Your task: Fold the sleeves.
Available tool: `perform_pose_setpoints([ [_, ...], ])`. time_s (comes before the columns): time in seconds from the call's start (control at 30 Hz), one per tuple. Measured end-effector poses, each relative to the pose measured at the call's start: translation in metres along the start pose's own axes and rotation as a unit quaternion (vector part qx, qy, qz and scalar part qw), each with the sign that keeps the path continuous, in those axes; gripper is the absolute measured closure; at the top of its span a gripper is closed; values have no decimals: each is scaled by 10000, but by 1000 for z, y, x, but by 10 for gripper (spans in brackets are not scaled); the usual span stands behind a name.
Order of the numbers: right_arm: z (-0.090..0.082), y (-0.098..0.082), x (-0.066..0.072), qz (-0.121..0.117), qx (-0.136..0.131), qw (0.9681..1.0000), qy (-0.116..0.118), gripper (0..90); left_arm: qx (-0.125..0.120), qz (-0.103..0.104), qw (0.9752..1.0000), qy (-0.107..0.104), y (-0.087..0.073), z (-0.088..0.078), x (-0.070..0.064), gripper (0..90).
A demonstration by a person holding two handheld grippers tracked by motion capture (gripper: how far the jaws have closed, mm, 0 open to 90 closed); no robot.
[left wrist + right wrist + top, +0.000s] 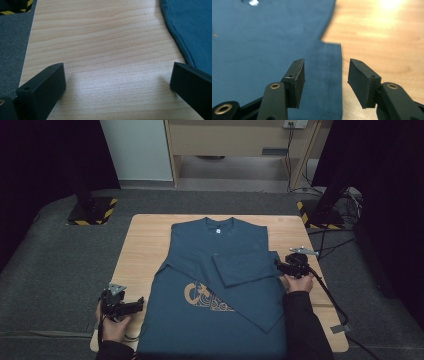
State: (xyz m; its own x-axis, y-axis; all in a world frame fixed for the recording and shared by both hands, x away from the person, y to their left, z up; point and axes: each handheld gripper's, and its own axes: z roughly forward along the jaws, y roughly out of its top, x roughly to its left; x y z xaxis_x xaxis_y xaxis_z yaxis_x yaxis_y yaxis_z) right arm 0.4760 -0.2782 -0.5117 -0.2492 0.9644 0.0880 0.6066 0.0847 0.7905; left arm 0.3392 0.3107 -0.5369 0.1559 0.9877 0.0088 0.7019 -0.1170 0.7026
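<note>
Down at the near left corner of the wooden table (pixel 145 240), the left hand (pixel 112 322) grips the left gripper (pixel 131 306), which lies low and level and points right toward the shirt's side edge. In the left gripper view its jaws stand wide apart over bare wood, nothing between them, with the hem of the blue T-shirt (pixel 190 27) just beside the right jaw. Across the table, the right hand (pixel 298 282) comes in from a dark sleeve (pixel 305 325) and holds the right gripper (pixel 279 265) pointing left at the end of the sleeve that is folded over the shirt's chest. Seen in the right gripper view, the right gripper (pixel 325 82) has its jaws partly open with the stitched cuff edge of that folded sleeve (pixel 332 75) lying in the gap; the pads do not press on it. The T-shirt (pixel 220 285) lies flat in the middle of the table, collar away from the person, its gold print partly covered by a folded flap.
</note>
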Motion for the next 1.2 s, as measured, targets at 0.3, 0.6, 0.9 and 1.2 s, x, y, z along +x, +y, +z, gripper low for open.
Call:
perform_pose_setpoints([
  [0.3, 17, -15, -5, -157, 343, 9990, -223, 523, -1, -1, 10000, 0, 0, 0, 0, 0],
  [0.6, 17, -20, 2, -54, 155, 9999, -39, 844, -1, -2, 10000, 0, 0, 0, 0, 0],
  [0.9, -4, -8, 13, 37, -199, 9990, 388, 851, 0, -2, 10000, 1, 0, 0, 0, 0],
  [1.2, -35, 26, 68, -272, -776, 9898, 1162, 851, 0, -2, 10000, 2, 0, 0, 0, 0],
])
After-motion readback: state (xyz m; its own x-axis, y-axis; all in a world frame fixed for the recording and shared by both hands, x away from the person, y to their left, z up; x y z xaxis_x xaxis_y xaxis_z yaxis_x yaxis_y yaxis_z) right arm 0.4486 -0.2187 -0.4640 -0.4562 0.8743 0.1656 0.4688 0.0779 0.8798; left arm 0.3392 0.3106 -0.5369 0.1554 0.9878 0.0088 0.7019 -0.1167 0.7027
